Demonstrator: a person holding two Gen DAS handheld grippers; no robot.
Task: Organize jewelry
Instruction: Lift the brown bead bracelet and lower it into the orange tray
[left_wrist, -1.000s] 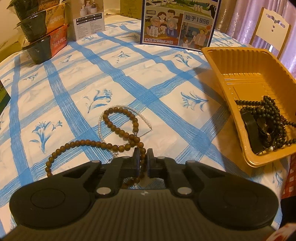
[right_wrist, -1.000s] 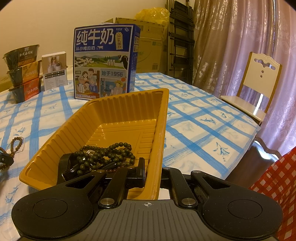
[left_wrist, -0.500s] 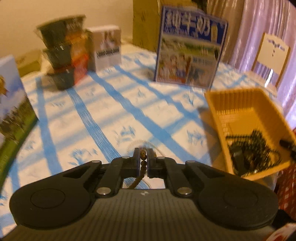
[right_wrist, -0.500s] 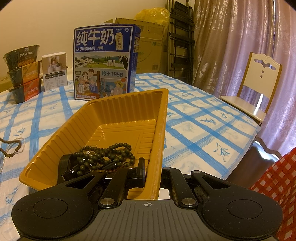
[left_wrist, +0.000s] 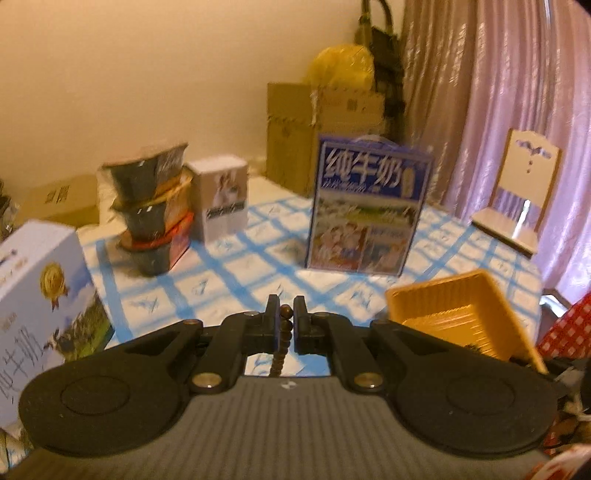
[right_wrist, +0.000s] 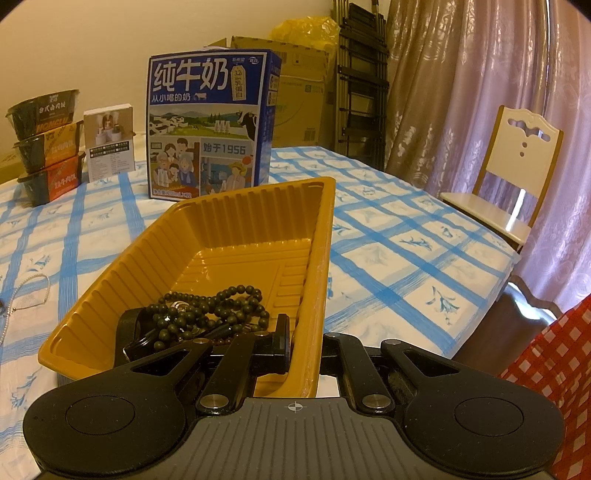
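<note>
My left gripper (left_wrist: 285, 314) is shut on a brown wooden bead necklace (left_wrist: 282, 339) and holds it raised above the table; the strand hangs down behind the jaws. The orange tray (left_wrist: 458, 314) lies to its lower right. In the right wrist view my right gripper (right_wrist: 304, 339) is shut on the near right wall of the orange tray (right_wrist: 229, 236). A dark bead necklace (right_wrist: 210, 310) and a black strap (right_wrist: 129, 328) lie in the tray's near end. A white pearl necklace (right_wrist: 26, 295) lies on the cloth at the left.
A blue milk carton (right_wrist: 207, 125) stands behind the tray. Stacked noodle bowls (right_wrist: 44, 144) and a small white box (right_wrist: 109, 142) are at the back left. Another milk box (left_wrist: 40, 295) is at the left. A chair (right_wrist: 517, 166) stands beyond the table's right edge.
My left gripper has lifted the brown bead necklace off the table and tilted upward. The right gripper has stayed on the tray wall.
</note>
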